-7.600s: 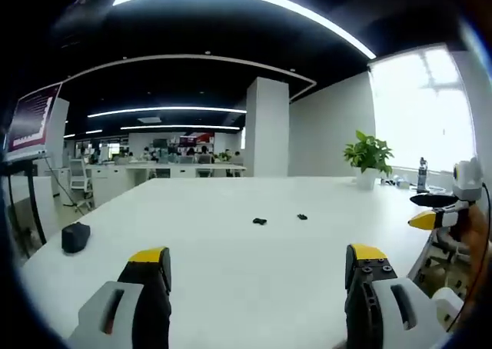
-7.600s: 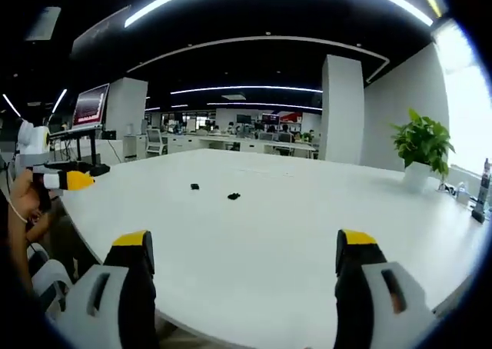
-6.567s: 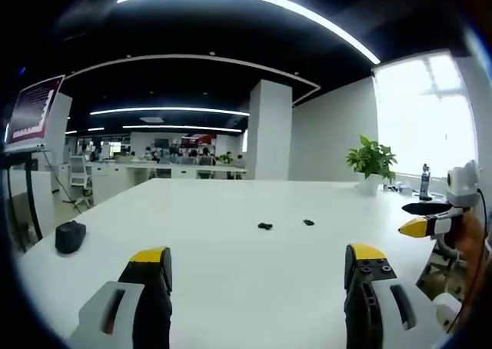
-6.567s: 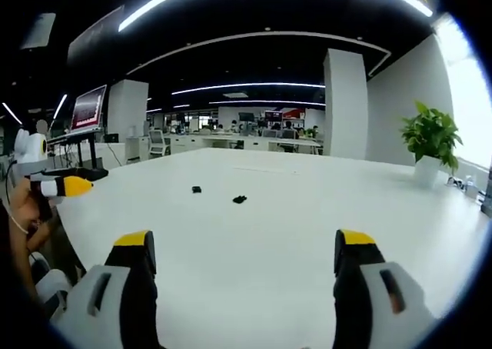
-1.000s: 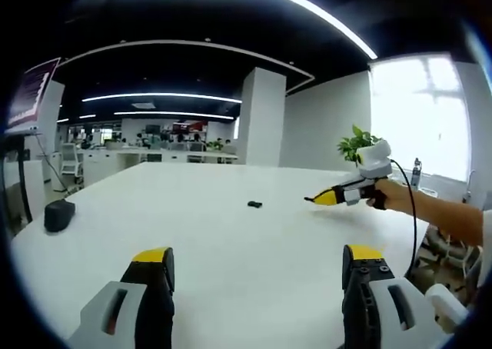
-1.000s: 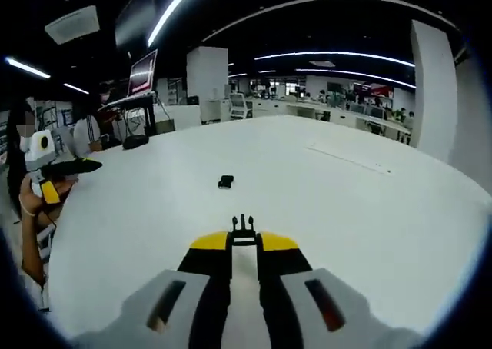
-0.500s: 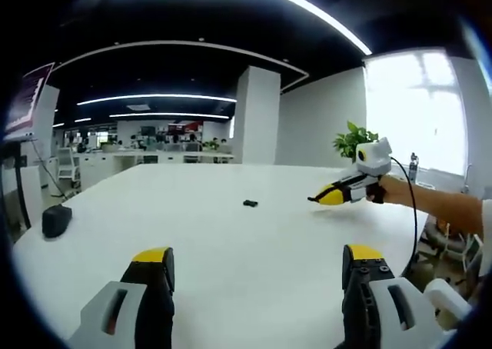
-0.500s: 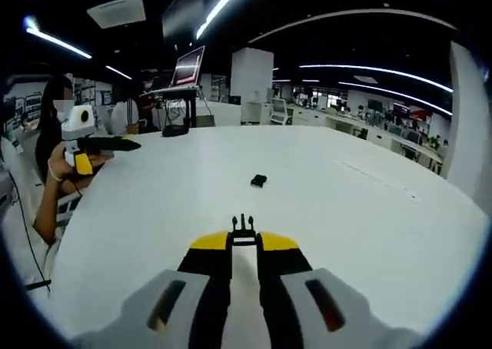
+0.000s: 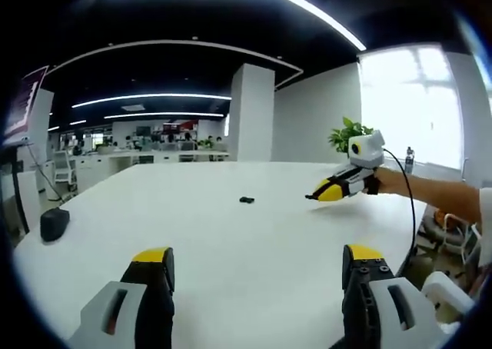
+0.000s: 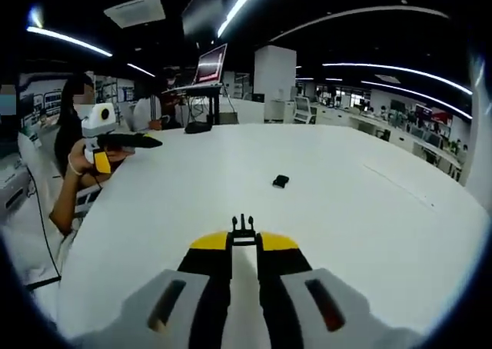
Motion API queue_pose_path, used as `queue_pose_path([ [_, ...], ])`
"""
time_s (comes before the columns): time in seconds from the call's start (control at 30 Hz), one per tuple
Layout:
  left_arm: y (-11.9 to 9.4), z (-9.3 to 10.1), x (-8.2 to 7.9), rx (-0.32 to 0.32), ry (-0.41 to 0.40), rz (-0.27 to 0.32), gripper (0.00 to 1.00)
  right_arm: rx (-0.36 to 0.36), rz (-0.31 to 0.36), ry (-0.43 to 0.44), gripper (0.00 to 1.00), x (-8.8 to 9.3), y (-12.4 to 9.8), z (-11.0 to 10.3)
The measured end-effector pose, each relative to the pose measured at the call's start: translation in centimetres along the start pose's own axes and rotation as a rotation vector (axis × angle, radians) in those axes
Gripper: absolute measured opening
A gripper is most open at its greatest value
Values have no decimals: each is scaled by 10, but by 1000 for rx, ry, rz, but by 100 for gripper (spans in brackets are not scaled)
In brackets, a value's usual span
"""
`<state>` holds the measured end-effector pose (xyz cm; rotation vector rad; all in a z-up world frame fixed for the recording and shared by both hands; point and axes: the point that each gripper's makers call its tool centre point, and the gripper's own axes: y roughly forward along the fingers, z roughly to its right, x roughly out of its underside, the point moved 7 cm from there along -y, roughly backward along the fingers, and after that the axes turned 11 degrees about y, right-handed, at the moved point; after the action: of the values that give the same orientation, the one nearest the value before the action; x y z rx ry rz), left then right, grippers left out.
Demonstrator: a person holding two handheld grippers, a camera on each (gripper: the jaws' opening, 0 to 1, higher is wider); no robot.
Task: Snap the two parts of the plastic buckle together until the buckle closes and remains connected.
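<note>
Right gripper view, right tool (image 10: 244,240) clamping one buckle part (image 10: 243,226), second buckle part (image 10: 280,181) on table (image 10: 384,234), left tool (image 9: 257,260) wide.

My right gripper (image 10: 243,245) jaws closed on pronged buckle part (image 10: 243,227), lifted off worktop (image 10: 346,211); only socket part (image 10: 280,181) left lying.

The left gripper (image 9: 257,268) has two pale grey jaws with black inner faces and yellow caps; small screws dot the jaw at five o'clock. The right gripper (image 10: 244,241) is built alike: grey shells with dark slots, black inner faces, yellow tips. In the left gripper view, at three o'clock, a thin black cable (image 9: 405,203) trails from the right gripper along the person's forearm; what may be a white sleeve edge shows at the rim.
</note>
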<state>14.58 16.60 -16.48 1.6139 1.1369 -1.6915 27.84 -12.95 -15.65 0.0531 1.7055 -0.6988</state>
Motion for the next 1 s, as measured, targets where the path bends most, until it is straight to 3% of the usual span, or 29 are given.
queue_pose_path([
  [0.4, -2, 0, 1, 16, 14, 2, 92, -95, -83, -74, 12, 4, 0, -12],
  [0.67, -3, -1, 3, 21, 17, -1, 92, -143, -125, -80, 12, 9, 0, -17],
  [1.0, -4, -1, 5, 19, 14, -2, 92, -146, -151, -86, 12, 10, 1, -17],
])
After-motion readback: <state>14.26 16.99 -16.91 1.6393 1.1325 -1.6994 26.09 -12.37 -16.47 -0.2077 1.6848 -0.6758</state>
